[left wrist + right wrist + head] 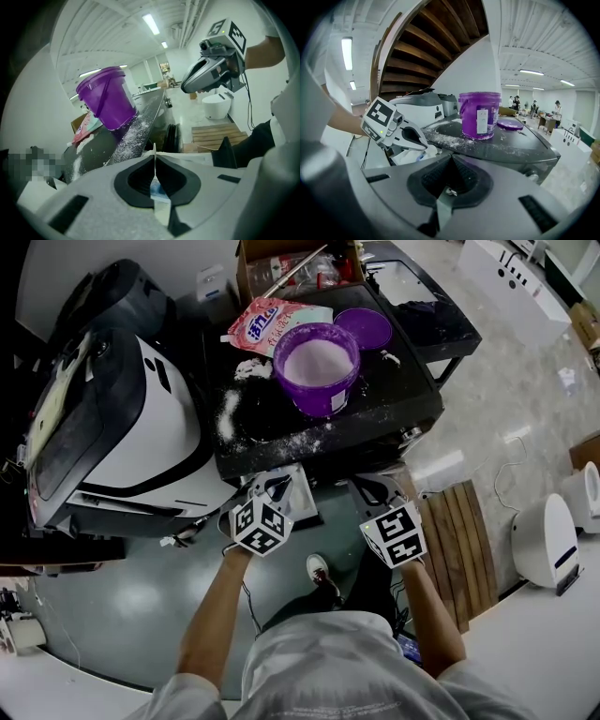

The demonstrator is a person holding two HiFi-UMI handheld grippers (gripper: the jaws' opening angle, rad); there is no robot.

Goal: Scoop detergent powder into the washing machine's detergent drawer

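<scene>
A purple bucket (317,367) (110,98) (479,115) full of white powder stands on the black washing machine top (375,413), with its lid (364,327) behind it and a pink detergent bag (272,322) to its left. The white detergent drawer (298,491) juts out of the machine's front. My left gripper (272,486) (154,159) is at the drawer, its jaws shut on a thin white edge that looks like the drawer's wall. My right gripper (373,488) (450,161) hangs to the right of it, below the front edge, shut with nothing held.
Spilled powder (227,413) streaks the machine top. A white and black appliance (122,427) stands at the left, a cardboard box (281,263) behind. A wooden pallet (459,540) and a white round unit (544,540) lie on the floor at the right.
</scene>
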